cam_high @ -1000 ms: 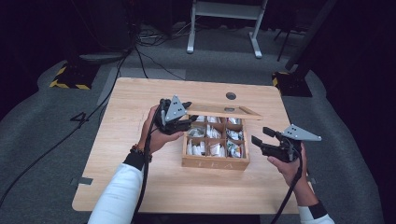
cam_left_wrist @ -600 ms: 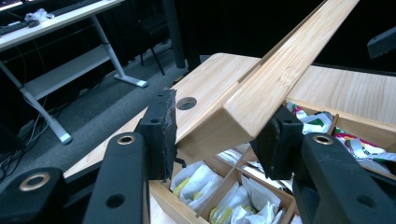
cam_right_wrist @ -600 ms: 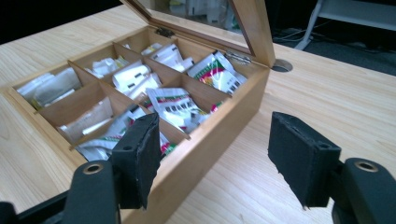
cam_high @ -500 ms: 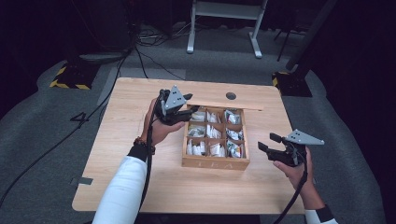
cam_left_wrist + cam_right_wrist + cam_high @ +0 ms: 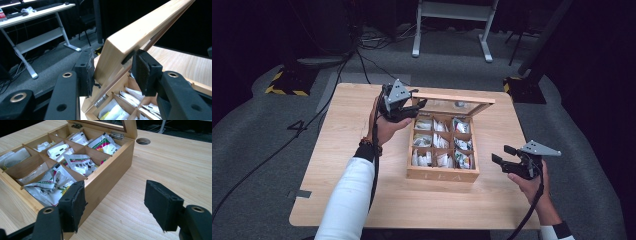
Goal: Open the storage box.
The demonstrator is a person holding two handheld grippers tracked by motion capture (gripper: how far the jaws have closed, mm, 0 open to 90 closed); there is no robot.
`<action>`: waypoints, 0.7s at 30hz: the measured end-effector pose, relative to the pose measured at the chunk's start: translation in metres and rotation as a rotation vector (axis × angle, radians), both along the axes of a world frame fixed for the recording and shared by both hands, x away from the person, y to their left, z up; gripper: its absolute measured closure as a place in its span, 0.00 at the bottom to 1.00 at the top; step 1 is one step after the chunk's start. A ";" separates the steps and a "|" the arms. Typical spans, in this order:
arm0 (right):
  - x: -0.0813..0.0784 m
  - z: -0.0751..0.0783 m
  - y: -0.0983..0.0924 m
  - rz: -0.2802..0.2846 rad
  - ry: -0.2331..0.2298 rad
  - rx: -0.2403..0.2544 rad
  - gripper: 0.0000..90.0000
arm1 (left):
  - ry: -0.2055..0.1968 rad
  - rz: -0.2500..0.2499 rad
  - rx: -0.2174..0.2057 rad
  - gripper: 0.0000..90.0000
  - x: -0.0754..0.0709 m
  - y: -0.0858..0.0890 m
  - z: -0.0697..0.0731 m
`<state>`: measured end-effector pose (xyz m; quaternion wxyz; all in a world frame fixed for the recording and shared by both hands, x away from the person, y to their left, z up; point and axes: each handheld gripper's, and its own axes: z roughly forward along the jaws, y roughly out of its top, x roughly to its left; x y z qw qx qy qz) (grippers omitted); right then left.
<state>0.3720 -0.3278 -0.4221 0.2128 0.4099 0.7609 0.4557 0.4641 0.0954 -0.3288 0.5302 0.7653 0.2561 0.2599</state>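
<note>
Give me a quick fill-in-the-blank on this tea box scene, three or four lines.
1. The left tool is shut on the wooden box's ____.
2. The box is divided into ____ compartments.
3. The right tool has its jaws ____, holding nothing.
4. The compartments hold tea ____.

Missing words: lid; nine; open; packets

Light wooden worktop (image 5: 342, 170), round cable hole (image 5: 143, 141) near far edge. Wooden compartment box (image 5: 442, 173) resting directly on worktop, centre, lid raised.
</note>
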 end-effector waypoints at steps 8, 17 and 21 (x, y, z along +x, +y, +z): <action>0.004 -0.007 0.001 0.000 0.013 -0.033 0.37 | 0.006 0.011 -0.023 0.60 0.009 0.000 0.003; 0.006 -0.012 0.000 -0.002 0.027 -0.043 0.38 | 0.016 0.025 -0.059 0.60 0.021 -0.001 0.005; 0.006 -0.013 0.001 0.005 0.029 -0.051 0.38 | 0.021 0.034 -0.070 0.60 0.027 -0.002 0.007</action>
